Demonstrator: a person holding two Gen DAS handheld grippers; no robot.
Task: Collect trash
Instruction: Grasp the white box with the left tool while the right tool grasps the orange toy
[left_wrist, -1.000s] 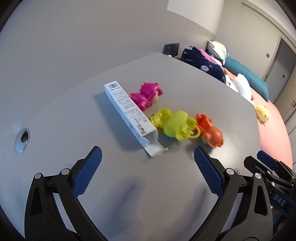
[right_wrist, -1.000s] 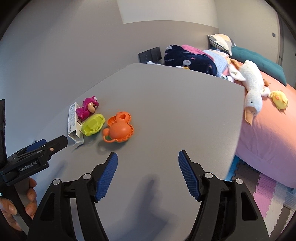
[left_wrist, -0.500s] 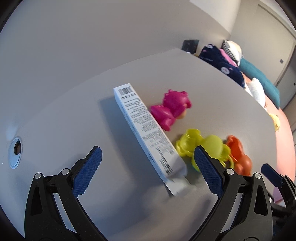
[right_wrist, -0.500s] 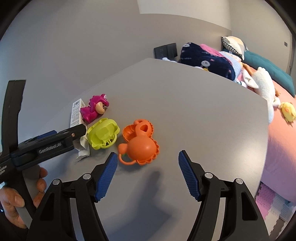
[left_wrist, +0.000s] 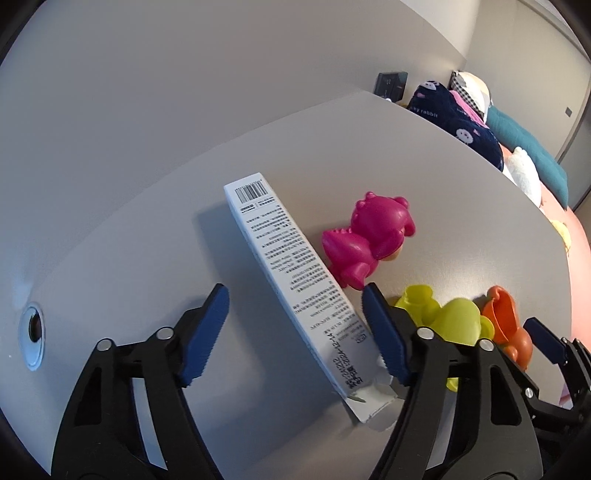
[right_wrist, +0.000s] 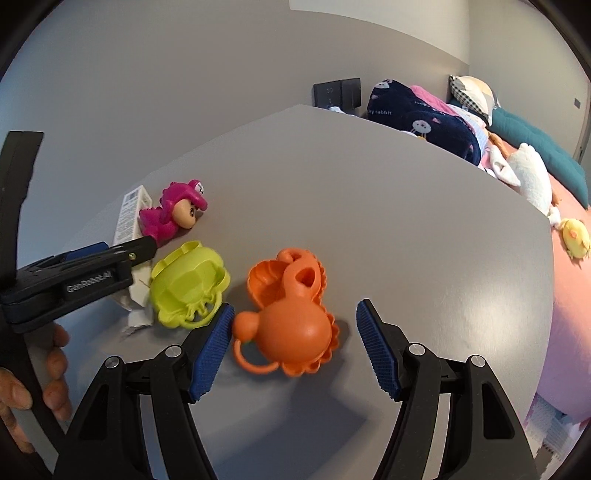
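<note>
A round metal hole (left_wrist: 32, 335) sits at the far left of the grey table (left_wrist: 147, 258). The left gripper (left_wrist: 295, 325) is closing. The long white box (left_wrist: 291, 280), the trash with its end flap open, lies flat between the blue pads. The right pad is up against the box; the left pad is not touching it yet. Just right of the box lies a pink toy (left_wrist: 369, 243), then a yellow-green toy (left_wrist: 454, 321), then an orange toy (right_wrist: 291, 321). The right gripper (right_wrist: 295, 339) has its claw partly open around the orange toy, with its left pad right by the toy. Far right is a bed (right_wrist: 569, 295) with soft toys.
</note>
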